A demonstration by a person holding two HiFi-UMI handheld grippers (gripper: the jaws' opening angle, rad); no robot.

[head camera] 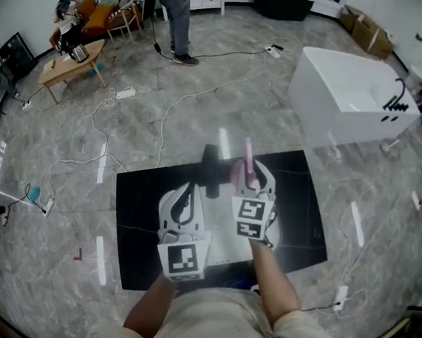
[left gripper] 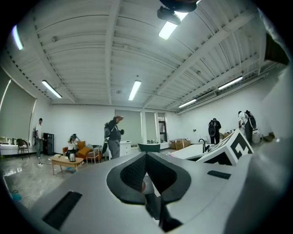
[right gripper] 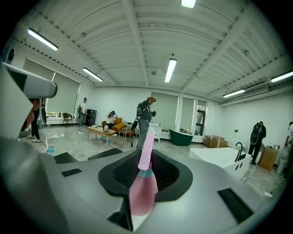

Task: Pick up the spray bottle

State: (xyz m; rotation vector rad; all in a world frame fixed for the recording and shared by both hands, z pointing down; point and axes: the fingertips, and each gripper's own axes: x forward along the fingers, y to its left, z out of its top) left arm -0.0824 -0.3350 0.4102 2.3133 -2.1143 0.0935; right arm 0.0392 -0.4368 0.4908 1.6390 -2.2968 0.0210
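A pink spray bottle (right gripper: 143, 192) with a teal collar and a slim pink top stands upright between the jaws of my right gripper (right gripper: 147, 157), which is shut on its body. In the head view the spray bottle (head camera: 247, 157) pokes out ahead of the right gripper (head camera: 244, 177), held above a black mat (head camera: 300, 203) on the floor. My left gripper (head camera: 207, 173) hovers just to its left over the same mat. In the left gripper view the left gripper (left gripper: 146, 157) has its pads meeting at the tips, with nothing held.
A white bathtub (head camera: 348, 96) stands at the back right. At the far left is a low wooden table (head camera: 71, 66), and a person (head camera: 177, 20) stands at the back. Cables and a power strip (head camera: 341, 296) lie on the grey floor around the mat.
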